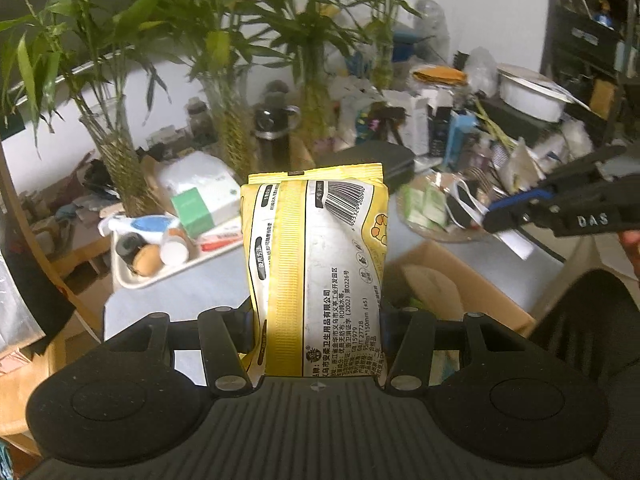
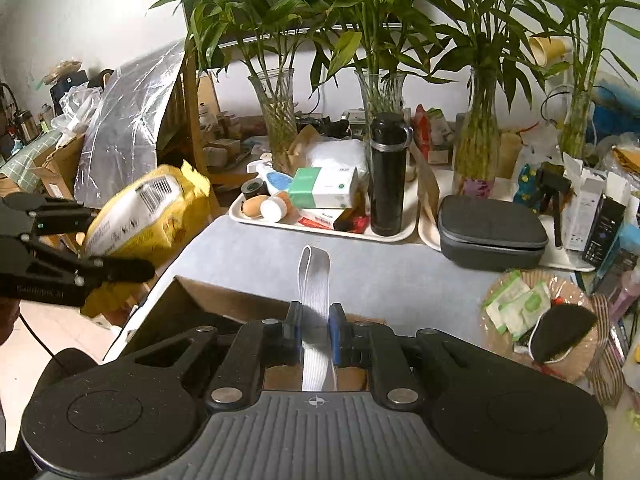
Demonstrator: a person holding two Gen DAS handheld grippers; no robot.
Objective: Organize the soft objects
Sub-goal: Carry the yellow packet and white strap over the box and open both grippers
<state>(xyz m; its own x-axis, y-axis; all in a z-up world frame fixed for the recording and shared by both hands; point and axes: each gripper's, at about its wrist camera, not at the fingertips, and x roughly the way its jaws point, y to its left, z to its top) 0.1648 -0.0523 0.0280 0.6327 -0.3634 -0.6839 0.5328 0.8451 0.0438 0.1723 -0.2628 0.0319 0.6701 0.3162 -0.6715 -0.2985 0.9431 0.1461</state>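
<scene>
Left tongs (image 1: 316,320) clamp the yellow pack (image 1: 316,264); right tongs (image 2: 315,332) pinch the white strap (image 2: 315,292) between them.

Bare tabletop (image 2: 384,268) between cardboard box (image 2: 224,304) and trays (image 2: 320,230) (crowded).

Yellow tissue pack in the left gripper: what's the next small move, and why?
Probably carry the yellow tissue pack right and lower it over the open cardboard box. The left gripper is shut on it, held off the table, left of the box, while the right gripper pinches a white elastic band above the same box.
</scene>
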